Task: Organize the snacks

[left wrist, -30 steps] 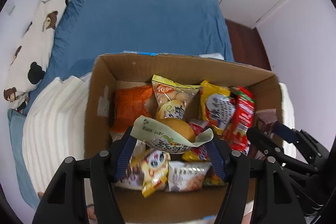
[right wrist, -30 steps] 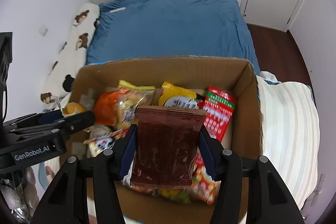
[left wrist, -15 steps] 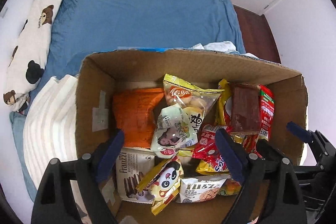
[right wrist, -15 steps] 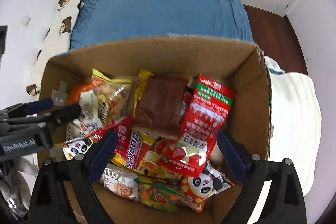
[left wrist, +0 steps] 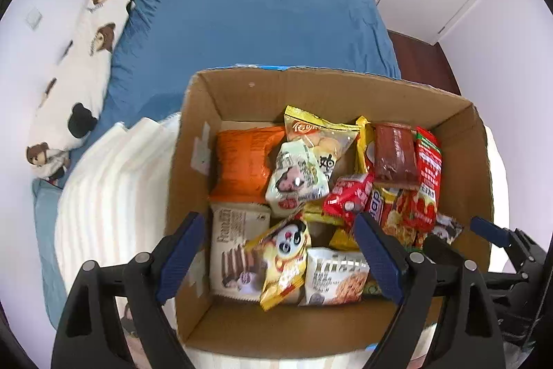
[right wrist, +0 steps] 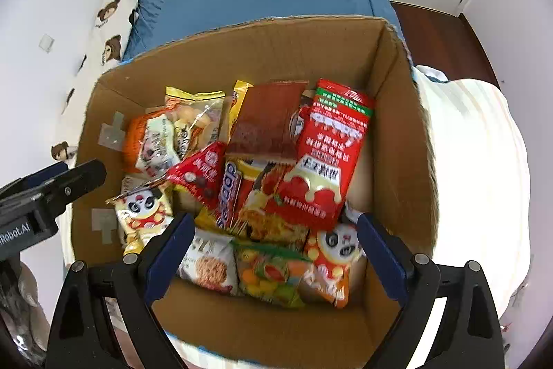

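Left wrist view shows your left gripper (left wrist: 276, 251) released, jaws wide and empty above the cardboard box (left wrist: 193, 134). Inside, from left to right, lie the orange packet (left wrist: 242, 158), the pale green bun pack (left wrist: 297, 175) and the brown packet (left wrist: 394, 151). Your right gripper (right wrist: 273, 248) hangs spread and empty too, over the tall red bag (right wrist: 328, 154)

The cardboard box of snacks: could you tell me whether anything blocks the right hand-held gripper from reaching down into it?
Nothing visible does. The cardboard box is open-topped, with no flap or lid over the snacks. The right hand-held gripper stands open and empty above the packets near its front wall, and the left hand-held gripper stays off at the box's left side.
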Demonstrator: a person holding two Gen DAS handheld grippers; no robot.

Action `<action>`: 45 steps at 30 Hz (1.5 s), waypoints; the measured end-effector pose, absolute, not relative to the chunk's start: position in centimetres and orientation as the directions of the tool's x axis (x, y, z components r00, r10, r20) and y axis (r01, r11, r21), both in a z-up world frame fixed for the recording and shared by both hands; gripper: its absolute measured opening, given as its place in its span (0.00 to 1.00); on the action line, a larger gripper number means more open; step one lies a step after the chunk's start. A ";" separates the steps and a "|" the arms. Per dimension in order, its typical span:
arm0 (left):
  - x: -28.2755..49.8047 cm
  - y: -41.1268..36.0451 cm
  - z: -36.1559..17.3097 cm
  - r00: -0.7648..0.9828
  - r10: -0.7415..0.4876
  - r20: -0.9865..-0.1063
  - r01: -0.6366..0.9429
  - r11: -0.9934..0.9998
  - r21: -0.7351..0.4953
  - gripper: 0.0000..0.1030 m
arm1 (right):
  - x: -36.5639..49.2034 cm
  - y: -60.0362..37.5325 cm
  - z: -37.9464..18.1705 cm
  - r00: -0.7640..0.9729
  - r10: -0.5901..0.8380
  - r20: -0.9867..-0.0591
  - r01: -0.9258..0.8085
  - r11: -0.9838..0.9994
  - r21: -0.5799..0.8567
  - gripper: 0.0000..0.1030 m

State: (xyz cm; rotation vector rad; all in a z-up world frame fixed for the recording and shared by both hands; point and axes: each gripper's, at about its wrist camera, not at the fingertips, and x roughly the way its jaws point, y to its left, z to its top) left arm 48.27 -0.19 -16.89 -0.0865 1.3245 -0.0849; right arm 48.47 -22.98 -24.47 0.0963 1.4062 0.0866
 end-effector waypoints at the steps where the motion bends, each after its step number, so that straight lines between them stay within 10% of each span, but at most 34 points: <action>1: 47.8 -0.3 -16.5 0.250 -0.110 -0.962 0.012 0.994 -0.110 0.86 | 47.9 -23.0 -24.0 0.170 0.121 -0.978 -0.001 0.992 0.122 0.94; 45: 15.1 0.2 0.5 0.677 -0.056 -0.734 -0.003 0.997 -0.079 0.86 | 12.4 -23.9 -1.4 0.650 0.127 -0.749 -0.083 0.992 0.096 0.94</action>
